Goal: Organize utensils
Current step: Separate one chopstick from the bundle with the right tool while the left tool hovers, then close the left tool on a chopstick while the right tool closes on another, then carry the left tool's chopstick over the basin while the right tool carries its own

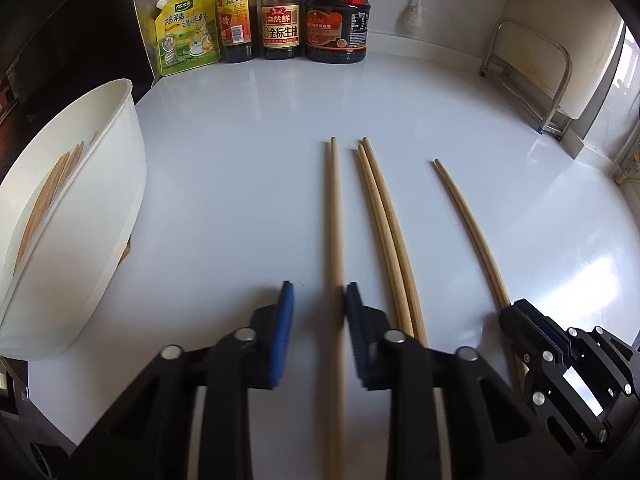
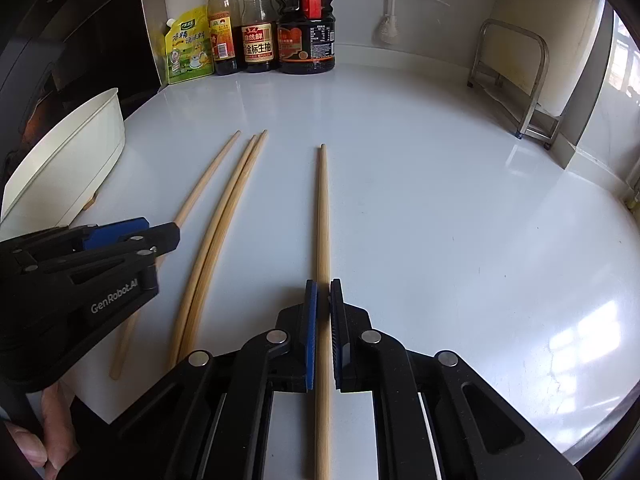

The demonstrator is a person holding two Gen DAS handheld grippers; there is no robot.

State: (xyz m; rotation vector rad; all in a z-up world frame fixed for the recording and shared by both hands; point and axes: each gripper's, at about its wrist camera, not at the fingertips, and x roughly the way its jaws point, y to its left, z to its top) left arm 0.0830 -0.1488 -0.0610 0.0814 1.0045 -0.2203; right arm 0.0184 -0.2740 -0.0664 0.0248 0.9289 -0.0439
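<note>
Several wooden chopsticks lie on the white counter. In the left wrist view my left gripper (image 1: 317, 292) is open around the leftmost chopstick (image 1: 335, 208), which lies against its right pad. A pair of chopsticks (image 1: 384, 216) lies to its right. My right gripper (image 1: 520, 312) is shut on the far right chopstick (image 1: 468, 216). In the right wrist view the right gripper (image 2: 323, 292) clamps that chopstick (image 2: 322, 208); the left gripper (image 2: 160, 232) is at left, beside the pair (image 2: 224, 216). A white container (image 1: 80, 208) at left holds more chopsticks.
Sauce bottles (image 1: 280, 12) and a yellow pouch (image 1: 188, 28) stand along the back wall. A metal rack (image 1: 528, 72) stands at the back right. A dark appliance borders the counter at left. The white container also shows in the right wrist view (image 2: 72, 160).
</note>
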